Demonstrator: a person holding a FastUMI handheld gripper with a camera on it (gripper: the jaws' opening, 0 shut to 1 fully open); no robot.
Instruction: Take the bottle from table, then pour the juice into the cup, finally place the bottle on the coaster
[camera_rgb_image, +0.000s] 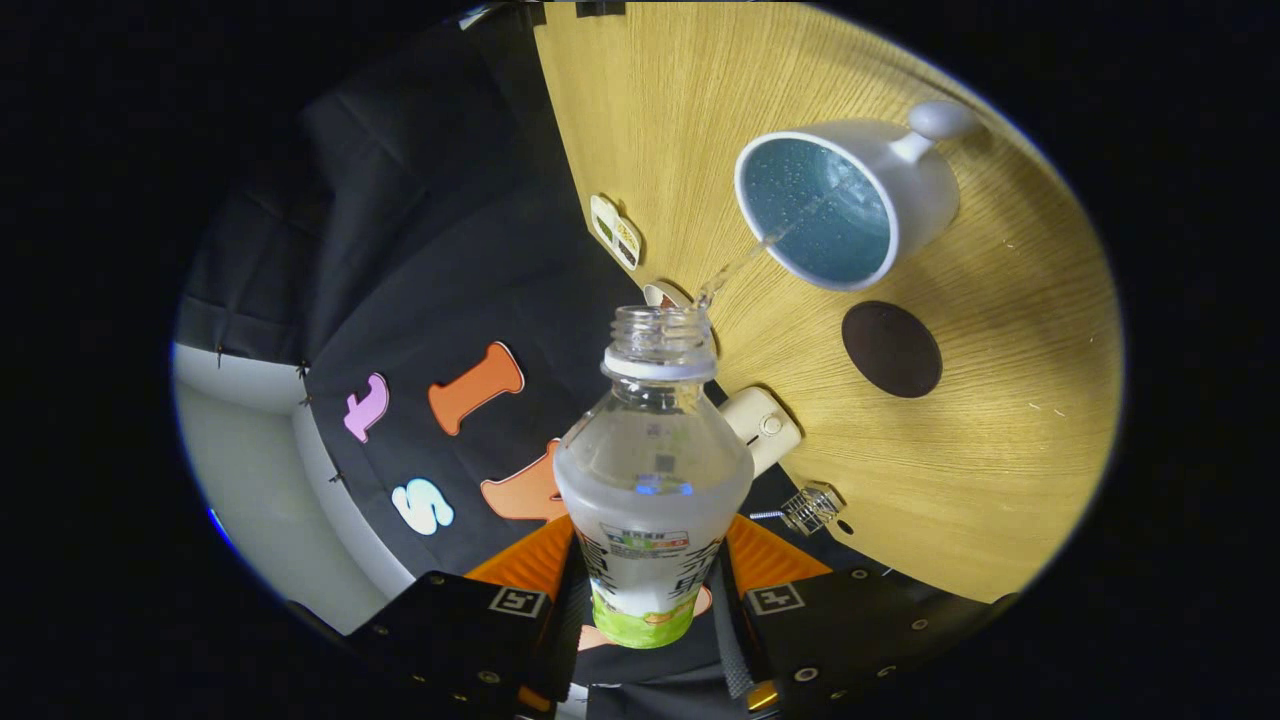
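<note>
Pinching the clear, uncapped plastic bottle (652, 480) by its labelled lower body, both fingers of the gripper (648, 585) pressing on its sides. Tipping it so the open neck is leaning toward the white ceramic cup with the blue inside (835, 205). Sending a thin stream from the bottle's lip, arcing over the pale wooden table (1000, 420) and landing just inside the near rim of the cup. Judging the pour as underway and barely clearing that rim: better easing the neck closer over the cup's mouth, and holding the tilt steady rather than steepening it, to avoid spilling short. Leaving the dark round coaster (891, 349) free, just this side of the cup, for setting the bottle down afterwards.
</note>
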